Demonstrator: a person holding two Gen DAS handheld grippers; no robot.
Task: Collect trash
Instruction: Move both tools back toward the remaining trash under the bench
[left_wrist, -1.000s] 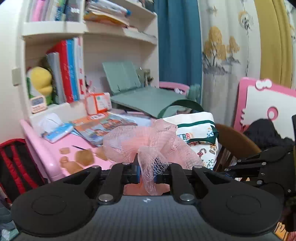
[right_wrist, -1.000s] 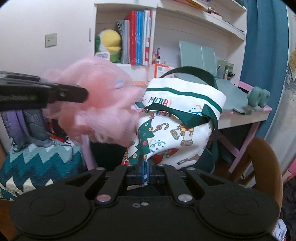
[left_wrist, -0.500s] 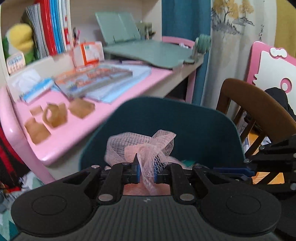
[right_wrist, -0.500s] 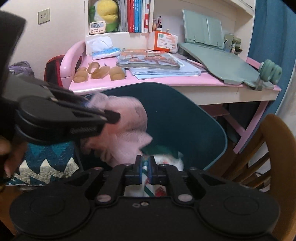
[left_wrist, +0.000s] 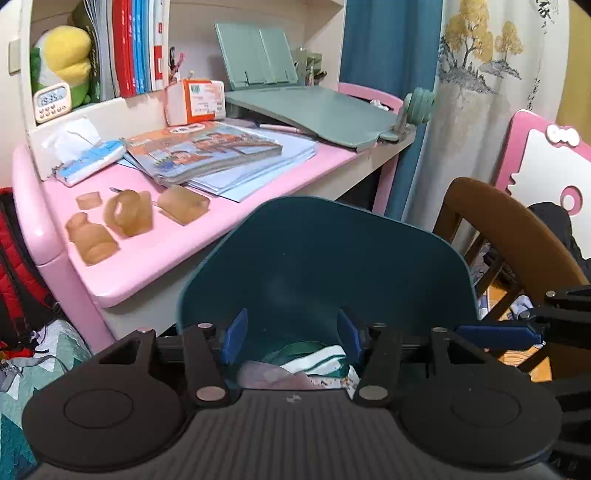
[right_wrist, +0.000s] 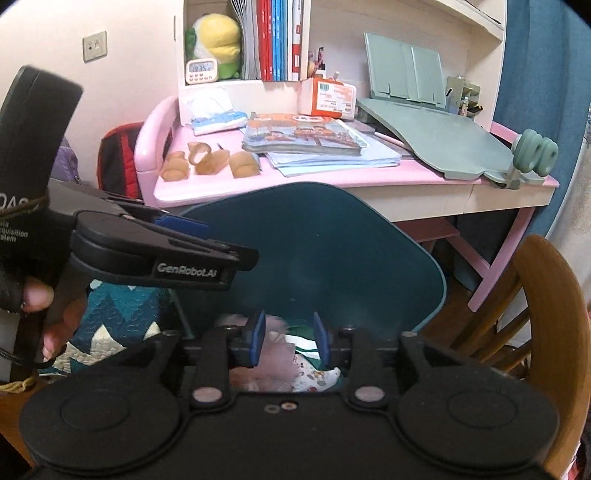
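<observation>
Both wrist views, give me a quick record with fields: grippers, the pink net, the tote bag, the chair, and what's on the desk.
left gripper: open, empty, over the chair seat
right gripper: open, empty, above the bag
pink net: lying loose below both grippers, beside the bag
tote bag: white with green handles, down in front of the chair back
teal chair: backrest upright, facing the desk
pink desk: holds books, brown pieces, tissue pack
</observation>
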